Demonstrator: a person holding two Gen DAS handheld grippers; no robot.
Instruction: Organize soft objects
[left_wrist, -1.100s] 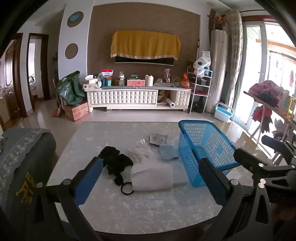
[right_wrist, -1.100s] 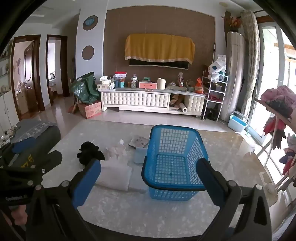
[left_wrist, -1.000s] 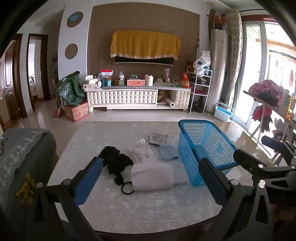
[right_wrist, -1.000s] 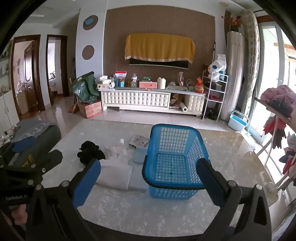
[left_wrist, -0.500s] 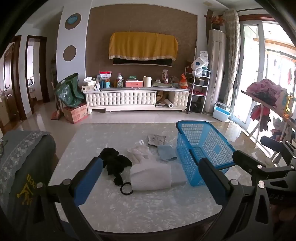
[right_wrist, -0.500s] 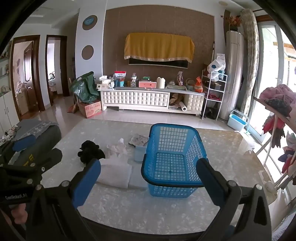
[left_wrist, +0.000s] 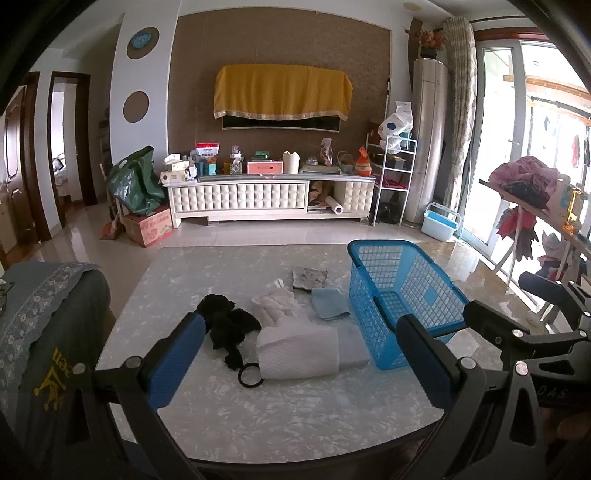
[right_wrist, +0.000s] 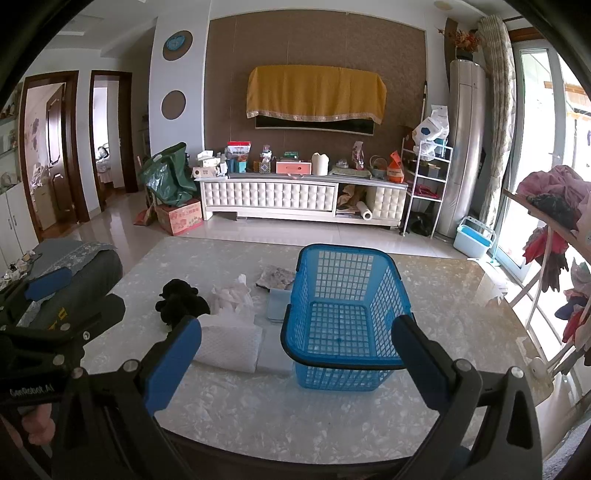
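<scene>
Both grippers hover above the near edge of the marble surface (left_wrist: 295, 417), nothing held. Left gripper (left_wrist: 301, 354): fingers wide apart, blue pads (left_wrist: 173, 360) either side of the cloth pile. Right gripper (right_wrist: 295, 360): fingers also wide apart, framing the basket (right_wrist: 345, 317).

Basket = blue plastic mesh, upright, empty, on the right part of the surface.

Soft items lie just left of it, all on the surface:
- white towel (left_wrist: 299, 352), folded, nearest the cam, w/ a pale grey-blue cloth (left_wrist: 352, 349) under its right end, touching or nearly touching the basket base.
- black cloth (left_wrist: 227, 325), crumpled, left of the towel, touching it.
- black ring (left_wrist: 250, 375), prob. a hair tie, at the towel's near-left corner.
- white crumpled fabric (left_wrist: 277, 306) behind the towel.
- blue cloth (left_wrist: 328, 303), folded, just beside the basket wall.
- grey patterned cloth (left_wrist: 309, 277), furthest back.

Grey chair cover (left_wrist: 40, 332) at far left, beside the surface. In the right-wrist view the left gripper's body shows at lower left, w/ part of a hand (right_wrist: 35, 428) on it.
</scene>
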